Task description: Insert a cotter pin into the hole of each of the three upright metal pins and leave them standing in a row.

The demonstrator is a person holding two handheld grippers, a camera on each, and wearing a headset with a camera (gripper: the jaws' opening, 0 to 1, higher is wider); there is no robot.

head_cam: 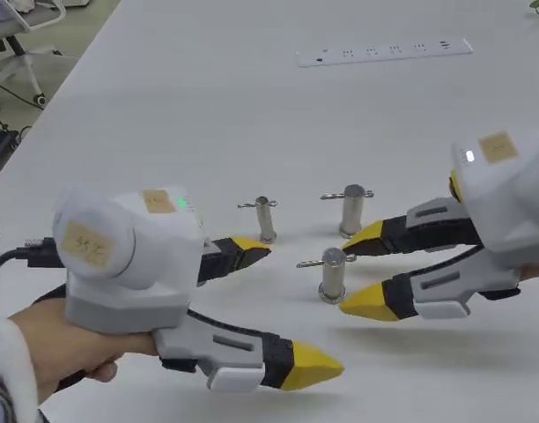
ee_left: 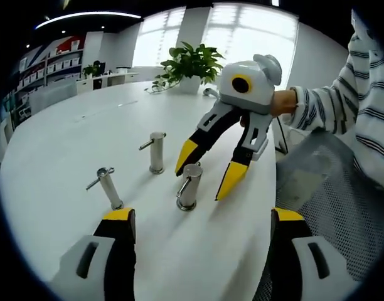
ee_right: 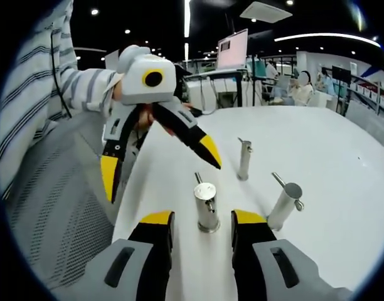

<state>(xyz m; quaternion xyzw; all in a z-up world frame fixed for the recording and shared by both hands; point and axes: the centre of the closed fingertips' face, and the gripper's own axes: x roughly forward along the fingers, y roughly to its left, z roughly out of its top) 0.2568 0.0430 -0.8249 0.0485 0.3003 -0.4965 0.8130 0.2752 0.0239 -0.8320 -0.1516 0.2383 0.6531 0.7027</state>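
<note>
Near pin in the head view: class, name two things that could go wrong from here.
1. The near pin stands just ahead of the open jaws of the right gripper; an off-centre push could topple it.
2. One jaw tip also lies close to the back right pin, so a sideways swing might knock it over.

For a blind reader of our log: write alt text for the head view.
Three upright metal pins, each with a cotter pin through its top, stand on a white table. The right gripper points its open jaws at the nearest one; the left gripper, also open, is held at lower left.
</note>
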